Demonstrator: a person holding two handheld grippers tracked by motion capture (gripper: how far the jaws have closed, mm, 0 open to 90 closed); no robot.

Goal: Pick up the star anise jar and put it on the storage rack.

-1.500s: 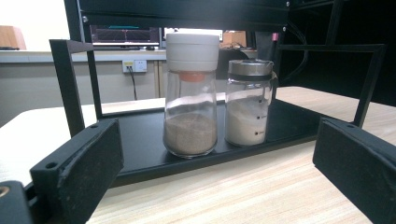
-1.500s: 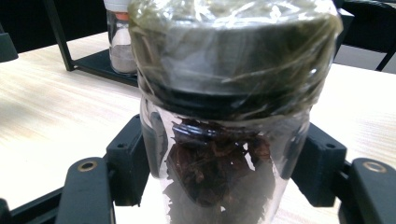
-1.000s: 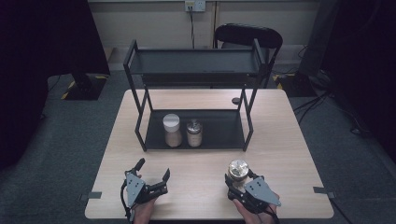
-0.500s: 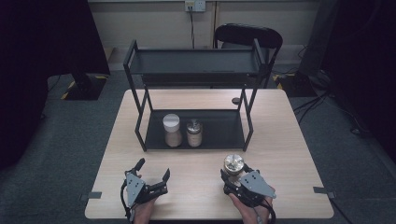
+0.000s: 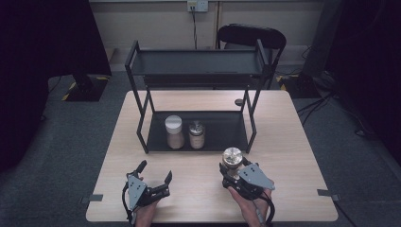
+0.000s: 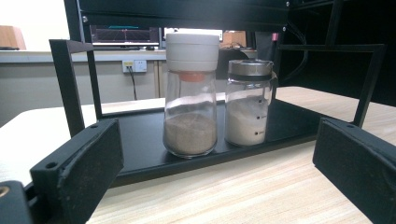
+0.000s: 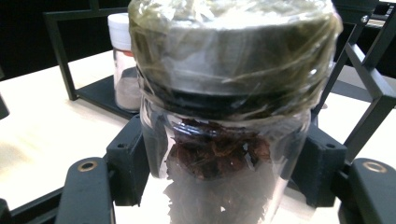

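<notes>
A black two-tier rack (image 5: 198,137) stands mid-table. On its lower shelf a white-lidded jar (image 5: 174,132) (image 6: 191,93) of brown powder stands left of a steel-lidded jar (image 5: 196,135) (image 6: 248,102) of white powder. My right gripper (image 5: 233,169) (image 7: 224,163) is shut on a silver-lidded jar (image 5: 232,157) (image 7: 224,93) of dark dried pieces, with plastic film over its lid, just in front of the rack's right leg. My left gripper (image 5: 153,174) (image 6: 210,172) stands open near the front left edge, nothing between its jaws, facing the two shelf jars.
A small dark disc (image 5: 239,101) lies on the table behind the rack. A black chair (image 5: 250,35) stands beyond the far edge. The rack's upper shelf (image 5: 198,64) holds nothing that I can see. Tape tabs mark the table's front corners.
My right gripper has carried the silver-lidded jar forward and slightly left, closer to the rack. The left gripper has not moved.
</notes>
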